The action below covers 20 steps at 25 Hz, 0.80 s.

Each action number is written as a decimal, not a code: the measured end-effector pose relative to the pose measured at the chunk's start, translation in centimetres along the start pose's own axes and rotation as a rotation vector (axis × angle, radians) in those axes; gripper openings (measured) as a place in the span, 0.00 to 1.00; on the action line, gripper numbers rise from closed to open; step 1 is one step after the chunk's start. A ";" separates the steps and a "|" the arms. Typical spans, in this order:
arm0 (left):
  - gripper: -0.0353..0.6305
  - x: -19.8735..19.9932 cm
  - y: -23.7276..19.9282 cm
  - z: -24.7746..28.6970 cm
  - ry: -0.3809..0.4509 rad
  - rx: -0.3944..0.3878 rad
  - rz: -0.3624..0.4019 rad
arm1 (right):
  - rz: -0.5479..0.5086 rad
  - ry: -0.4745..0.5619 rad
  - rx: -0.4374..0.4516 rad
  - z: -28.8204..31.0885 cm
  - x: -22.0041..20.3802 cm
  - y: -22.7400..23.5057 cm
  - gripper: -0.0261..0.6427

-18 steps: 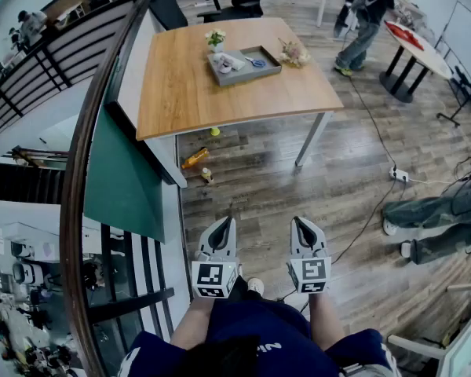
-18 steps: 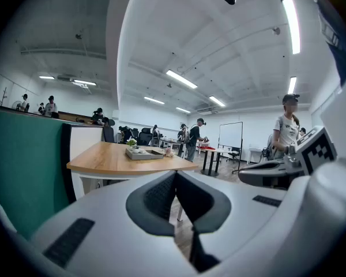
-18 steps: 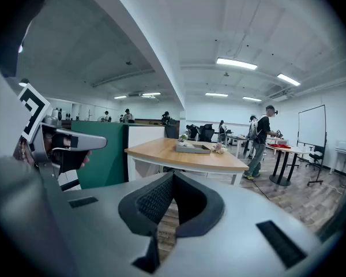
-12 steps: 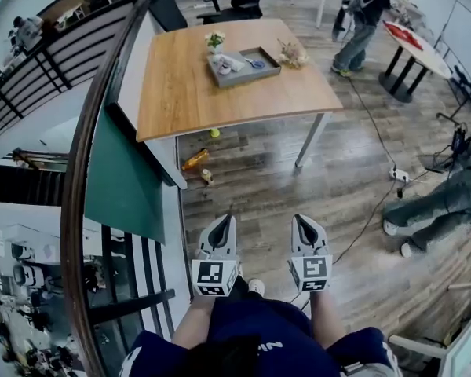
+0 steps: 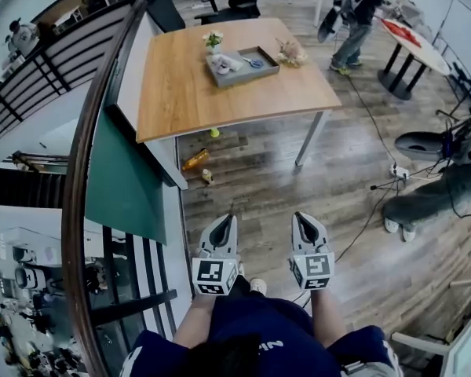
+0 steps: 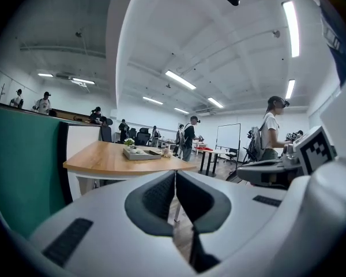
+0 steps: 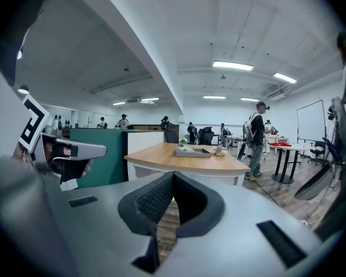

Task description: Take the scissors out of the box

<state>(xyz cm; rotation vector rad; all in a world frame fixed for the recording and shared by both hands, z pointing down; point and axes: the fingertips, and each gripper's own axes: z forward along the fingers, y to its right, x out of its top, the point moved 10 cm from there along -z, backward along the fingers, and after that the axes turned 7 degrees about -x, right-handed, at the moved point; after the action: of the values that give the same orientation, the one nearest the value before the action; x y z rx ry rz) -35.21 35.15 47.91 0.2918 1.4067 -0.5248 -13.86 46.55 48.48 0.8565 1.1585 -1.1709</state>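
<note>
Plank flooring [image 5: 282,179] across most of the head view. Wooden table [image 5: 180,93] on white legs, standing well ahead of both grippers, not yet reached. Grey box [image 5: 247,77], shallow and open-topped, set toward the far edge of the tabletop between a small potted plant [image 5: 213,40] and a dried bouquet [image 5: 293,52]. Left gripper [image 5: 228,220] and right gripper [image 5: 299,218], held side by side low over the floor in front of the person's legs, aimed toward the table. Jaws of each pressed together with nothing between them, plain in both gripper views. Scissors [image 5: 256,62], blue-handled, lying flat in the right half of the box, beside pale items [image 5: 224,64] too small to identify. Task judged not yet begun, with the approach to the table outstanding.

Handling, by judgement only:
- Probably light and rigid.
- Metal blades smooth and likely slippery against the pads; plastic handles thicker and surer to grip.
- Best taken at the handle loops or near the pivot, jaws opened first and closed across the flat width.
- Little clearance beneath, lying flat on the box floor.
- Low box wall likely to hamper a level approach; steep descent from above advisable.
</note>
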 end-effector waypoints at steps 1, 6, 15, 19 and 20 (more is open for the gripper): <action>0.06 -0.2 0.0 0.1 -0.007 -0.020 -0.012 | 0.013 0.002 0.003 0.0 0.0 0.0 0.06; 0.55 -0.6 -0.6 0.6 -0.036 -0.118 -0.055 | 0.062 -0.009 0.070 0.6 -0.2 -0.5 0.48; 0.57 0.6 -4.5 2.1 -0.016 -0.178 -0.056 | 0.012 -0.024 0.026 3.5 1.2 -2.0 0.55; 0.57 0.5 -6.8 2.6 -0.020 -0.177 -0.060 | 0.023 -0.026 0.002 4.7 1.2 -3.1 0.55; 0.57 0.6 -7.2 2.8 -0.020 -0.175 -0.053 | 0.025 -0.028 0.000 4.9 1.2 -3.3 0.55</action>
<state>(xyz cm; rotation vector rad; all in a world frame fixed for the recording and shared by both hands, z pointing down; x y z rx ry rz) -36.46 27.54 48.59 0.1082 1.4333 -0.4426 -15.94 40.92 48.65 0.8493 1.1220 -1.1592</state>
